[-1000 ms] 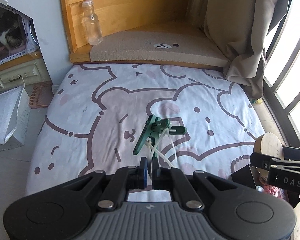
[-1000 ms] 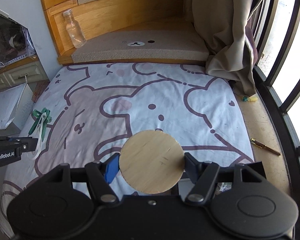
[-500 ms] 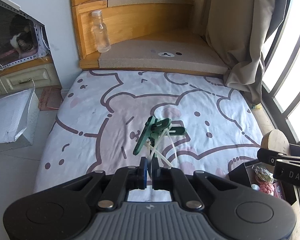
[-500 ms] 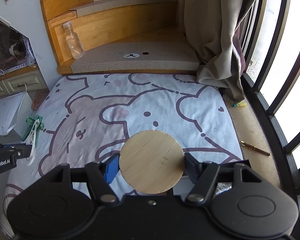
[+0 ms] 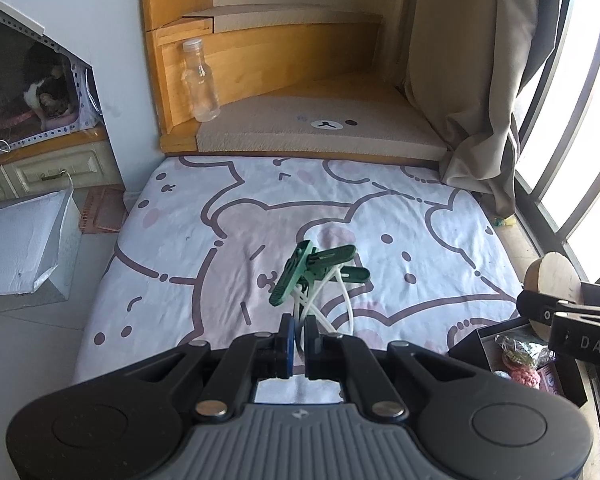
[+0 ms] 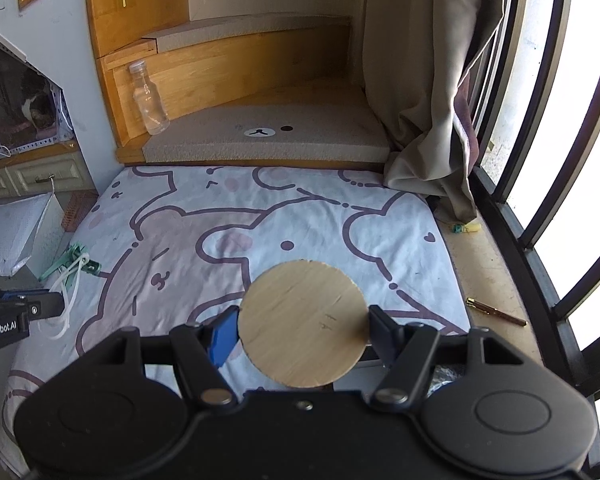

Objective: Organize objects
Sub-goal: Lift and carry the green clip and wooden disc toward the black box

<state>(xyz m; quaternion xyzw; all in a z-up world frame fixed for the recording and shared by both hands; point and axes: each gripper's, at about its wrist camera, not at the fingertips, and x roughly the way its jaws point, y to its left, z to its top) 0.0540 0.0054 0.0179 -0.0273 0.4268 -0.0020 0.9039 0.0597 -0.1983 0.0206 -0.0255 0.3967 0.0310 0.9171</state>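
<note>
Your left gripper is clenched on the white cords of a bunch of green clips, which hangs above the bear-print sheet. Your right gripper grasps a round wooden disc by its edges, also clear of the sheet. Both items are lifted; neither is stored yet. A black box (already holding small items) sits just beside the bed at the right and is the likely destination. Placement of both remains.

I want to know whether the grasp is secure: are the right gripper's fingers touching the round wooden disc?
Touching. In the right wrist view both fingers of the right gripper press against opposite edges of the round wooden disc, with no gap.
</note>
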